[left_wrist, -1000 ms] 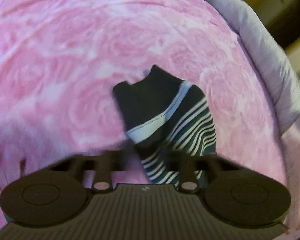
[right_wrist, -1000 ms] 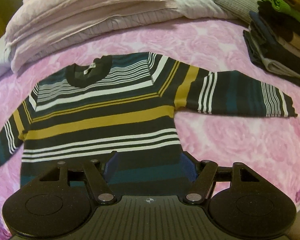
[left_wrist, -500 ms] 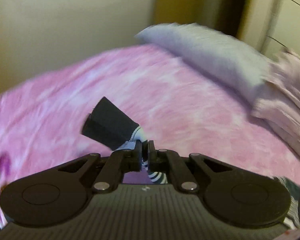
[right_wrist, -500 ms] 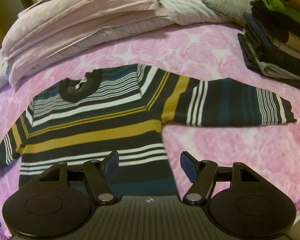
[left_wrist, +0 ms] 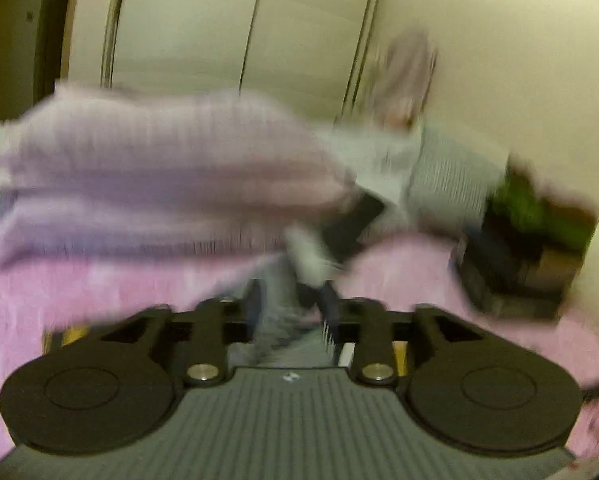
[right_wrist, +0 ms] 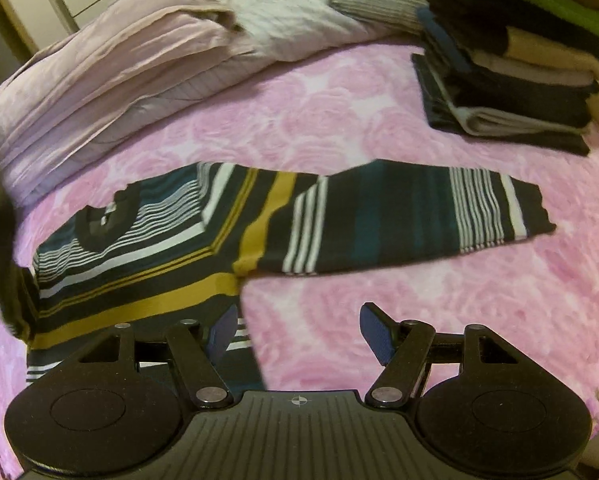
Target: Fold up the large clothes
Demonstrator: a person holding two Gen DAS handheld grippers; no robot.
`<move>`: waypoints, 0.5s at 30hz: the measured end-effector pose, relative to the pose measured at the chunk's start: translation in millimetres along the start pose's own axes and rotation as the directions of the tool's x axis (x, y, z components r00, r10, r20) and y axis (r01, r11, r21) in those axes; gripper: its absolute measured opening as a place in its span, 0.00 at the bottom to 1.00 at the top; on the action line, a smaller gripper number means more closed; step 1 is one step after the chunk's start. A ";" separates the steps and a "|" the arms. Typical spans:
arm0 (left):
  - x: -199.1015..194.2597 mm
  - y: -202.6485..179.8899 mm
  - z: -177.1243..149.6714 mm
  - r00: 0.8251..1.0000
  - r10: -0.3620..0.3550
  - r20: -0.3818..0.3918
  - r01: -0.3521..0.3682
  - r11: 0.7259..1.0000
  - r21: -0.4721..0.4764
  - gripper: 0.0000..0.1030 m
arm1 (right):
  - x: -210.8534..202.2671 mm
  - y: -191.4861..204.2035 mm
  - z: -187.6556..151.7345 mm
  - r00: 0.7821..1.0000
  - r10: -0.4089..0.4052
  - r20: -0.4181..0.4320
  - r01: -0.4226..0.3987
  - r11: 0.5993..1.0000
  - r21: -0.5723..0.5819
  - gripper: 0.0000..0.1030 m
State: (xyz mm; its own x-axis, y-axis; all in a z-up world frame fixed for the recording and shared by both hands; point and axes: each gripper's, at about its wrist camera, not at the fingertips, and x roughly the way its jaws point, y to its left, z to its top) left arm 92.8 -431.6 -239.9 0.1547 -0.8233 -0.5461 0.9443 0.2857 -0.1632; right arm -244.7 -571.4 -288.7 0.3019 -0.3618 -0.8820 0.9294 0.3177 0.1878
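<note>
A dark sweater with white, teal and mustard stripes lies flat on the pink bedspread, its right sleeve stretched out to the right. My right gripper is open and empty, low over the bedspread at the sweater's right hem. The left wrist view is badly blurred. There my left gripper has its fingers apart, with the other sleeve's striped cloth in the gap and the dark cuff sticking up beyond them. Mustard stripes show below that gripper.
A tall stack of folded clothes stands at the back right, also seen as the stack. Folded lilac bedding and pillows line the far side of the bed. Wardrobe doors rise behind.
My left gripper closed on the left sleeve, lifted it and swung right towards the clothes stack; its fingers now stand wider. My right gripper has drifted right off the hem, still open.
</note>
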 end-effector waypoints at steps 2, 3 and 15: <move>20.3 9.2 -30.9 0.987 0.037 -0.155 -0.044 0.998 -0.044 0.33 | 2.8 -7.7 1.8 1.000 -0.004 -0.014 0.004 1.000 0.010 0.63; 25.5 20.2 -45.5 0.974 0.069 -0.217 -0.085 0.994 -0.066 0.32 | 4.9 -11.0 1.6 1.000 0.003 -0.021 -0.002 1.000 0.015 0.63; 32.6 147.4 -115.7 0.837 0.397 -0.376 -0.377 0.917 0.129 0.31 | 115.3 30.5 15.2 0.954 0.300 -0.006 -0.298 0.949 0.098 0.61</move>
State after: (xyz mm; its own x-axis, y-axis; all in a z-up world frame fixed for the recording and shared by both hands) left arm 203.4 -359.5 -376.8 0.3956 -0.3910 -0.8311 0.8451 0.5093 0.1626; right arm -178.3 -616.8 -378.1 0.5658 -0.2443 -0.7875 0.8132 0.3235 0.4838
